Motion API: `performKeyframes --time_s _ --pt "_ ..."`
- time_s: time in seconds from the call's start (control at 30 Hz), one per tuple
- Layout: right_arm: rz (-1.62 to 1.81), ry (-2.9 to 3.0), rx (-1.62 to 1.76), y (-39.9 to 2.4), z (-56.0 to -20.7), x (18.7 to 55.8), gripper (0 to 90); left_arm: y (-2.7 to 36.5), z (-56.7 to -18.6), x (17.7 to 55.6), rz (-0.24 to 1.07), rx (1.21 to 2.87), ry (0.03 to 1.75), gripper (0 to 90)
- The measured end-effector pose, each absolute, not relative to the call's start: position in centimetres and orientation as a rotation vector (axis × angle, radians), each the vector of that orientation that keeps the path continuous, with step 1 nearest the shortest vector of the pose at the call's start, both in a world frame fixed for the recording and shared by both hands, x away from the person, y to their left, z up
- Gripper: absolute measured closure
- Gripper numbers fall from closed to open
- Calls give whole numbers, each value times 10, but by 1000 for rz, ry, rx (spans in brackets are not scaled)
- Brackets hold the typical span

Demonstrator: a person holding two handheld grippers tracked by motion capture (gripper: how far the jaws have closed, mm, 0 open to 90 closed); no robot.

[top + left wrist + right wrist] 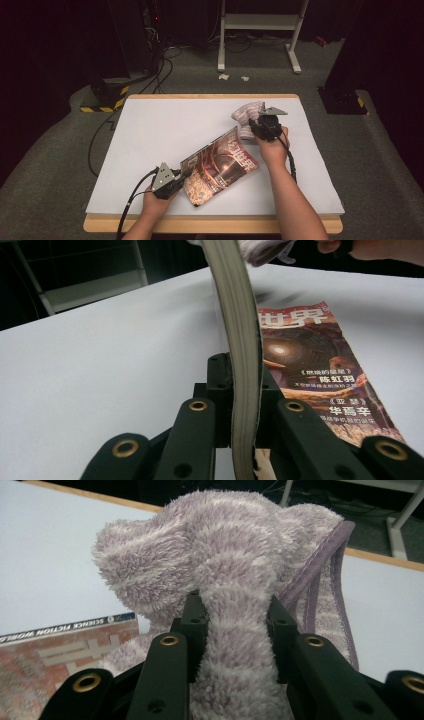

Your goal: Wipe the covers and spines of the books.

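I have the left gripper [176, 176] clenched on the magazine [222, 162]: in the left gripper view its two black jaws pinch the thick edge of the pages [243, 390], which stand up between them and curve away overhead. The rest of the magazine lies on the white table [150, 135], its reddish cover with white characters showing to the right of the jaws in that view. From the high view the magazine sits at the near middle of the table, slanting from my left gripper up toward the right hand [273, 149], and its far part is bowed upward rather than flat.

My right gripper [261, 126] is grasping the towel [225, 555], a fluffy lilac cloth with pale stripes and a stitched purple hem. In the right gripper view the jaws squeeze a bunched fold of it, and the rest billows above and around them. In the high view the towel [247, 117] is at the far right part of the table, just beyond the magazine's raised far corner. Whether the two touch I cannot tell. In the right gripper view a corner of the magazine [65, 645] lies on the table at lower left, bearing a line of English lettering
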State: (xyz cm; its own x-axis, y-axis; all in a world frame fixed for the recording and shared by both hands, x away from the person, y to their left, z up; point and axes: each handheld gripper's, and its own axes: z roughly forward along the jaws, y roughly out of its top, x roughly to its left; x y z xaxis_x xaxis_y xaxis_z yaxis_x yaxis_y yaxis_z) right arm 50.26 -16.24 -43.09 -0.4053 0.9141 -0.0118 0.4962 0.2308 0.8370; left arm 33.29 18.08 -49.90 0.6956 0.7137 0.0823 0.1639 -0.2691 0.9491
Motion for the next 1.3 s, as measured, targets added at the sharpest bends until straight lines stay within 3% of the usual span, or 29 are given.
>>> performKeyframes --time_s 0.6,1.3 --pt "981 1906 1387 -242 -444 423 680 180 -499 333 627 1796 703 831" --pt "853 1970 1484 -259 -493 408 650 181 -499 334 615 1793 711 825"
